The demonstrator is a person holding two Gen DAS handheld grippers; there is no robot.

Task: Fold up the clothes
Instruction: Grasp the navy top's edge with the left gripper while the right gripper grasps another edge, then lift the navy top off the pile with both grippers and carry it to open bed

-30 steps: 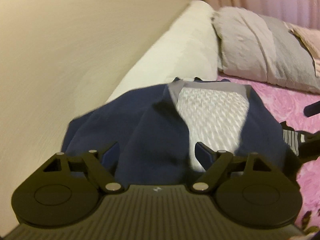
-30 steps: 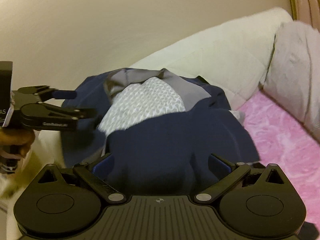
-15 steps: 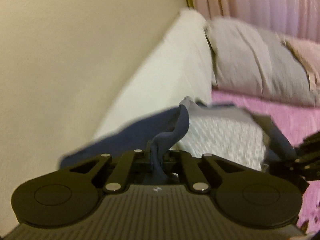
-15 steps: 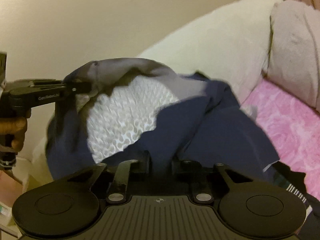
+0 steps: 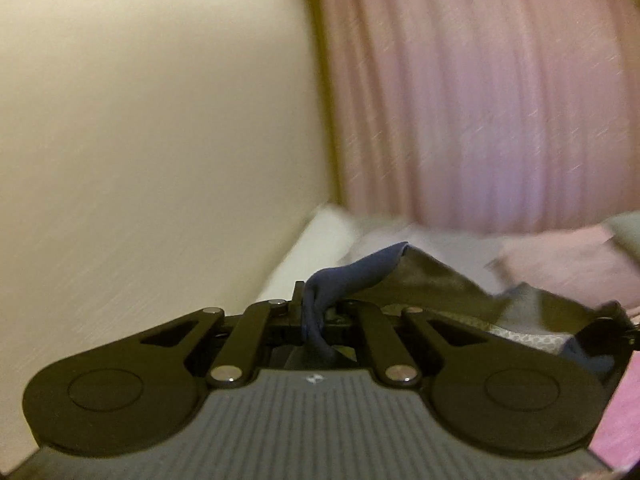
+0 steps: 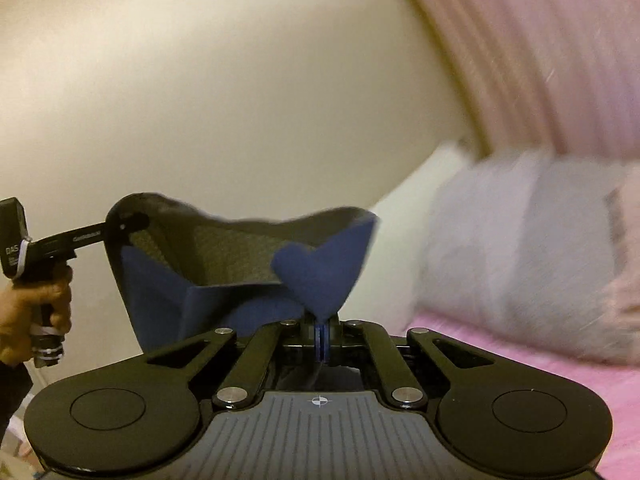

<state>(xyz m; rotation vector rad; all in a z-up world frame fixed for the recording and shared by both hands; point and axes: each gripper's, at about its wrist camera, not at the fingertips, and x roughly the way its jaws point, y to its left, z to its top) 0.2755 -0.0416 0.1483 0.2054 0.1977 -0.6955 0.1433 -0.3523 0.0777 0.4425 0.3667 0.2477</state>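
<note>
A navy blue garment point(image 6: 320, 276) with a grey mesh lining hangs stretched in the air between my two grippers. My right gripper point(image 6: 321, 330) is shut on one edge of it. My left gripper point(image 5: 314, 312) is shut on the other edge, a twisted navy fold point(image 5: 352, 276). In the right wrist view the left gripper point(image 6: 124, 226) shows at the far left, held by a hand, pinching the garment's rim. The garment's lower part is hidden behind the gripper bodies.
A bed with a pink sheet point(image 6: 560, 364) lies below to the right. Grey and pink pillows point(image 6: 520, 240) and a white cushion point(image 5: 316, 240) lean against a cream wall point(image 5: 140, 140). Pink curtains point(image 5: 480, 100) hang behind the bed.
Both grippers closed on the navy garment as it lay on the bed and have lifted it up. It now hangs spread between them, and the views point higher at wall and curtains.
</note>
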